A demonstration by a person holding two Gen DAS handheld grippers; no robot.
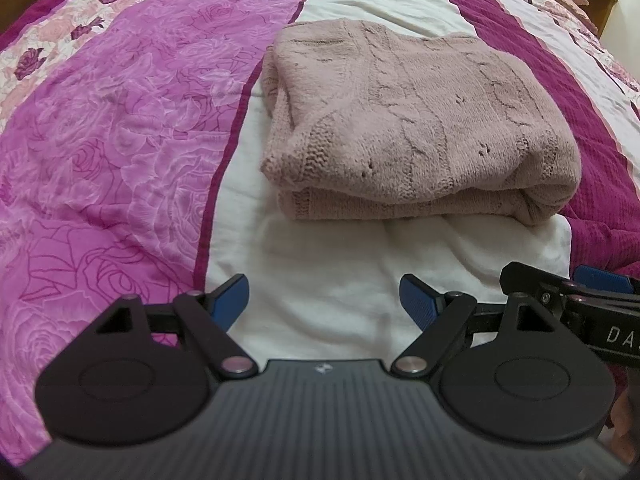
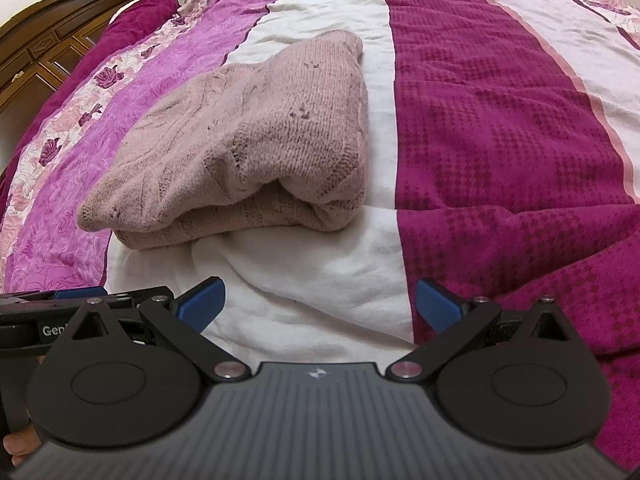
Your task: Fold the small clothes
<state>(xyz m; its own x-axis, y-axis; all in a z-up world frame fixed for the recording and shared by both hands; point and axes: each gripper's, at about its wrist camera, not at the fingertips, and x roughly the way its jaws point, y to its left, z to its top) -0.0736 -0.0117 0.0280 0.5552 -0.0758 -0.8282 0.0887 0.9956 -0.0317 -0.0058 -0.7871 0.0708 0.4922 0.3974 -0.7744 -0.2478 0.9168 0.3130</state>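
Two fisheye views look along a bed at one dusty-pink knitted sweater, folded into a thick rectangular bundle on the white centre stripe of the quilted bedspread.

The left wrist view shows the sweater from its left side: cable ribs, small eyelet holes, and a ribbed hem corner lying over the lower layers. It also catches the black body of the right gripper at the far right edge. The right wrist view shows the sweater from the other side, with its rounded fold facing the camera, plus a carved dark wooden headboard at upper left, and the left gripper at the left edge.

Each gripper's blue-padded jaws are spread wide and hold nothing: the left gripper and right gripper both hang over bare white cloth just short of the sweater's near edge, not touching it.

A glossy rose-printed pink band lies to the sweater's left, and a magenta waffle-textured band to its right.
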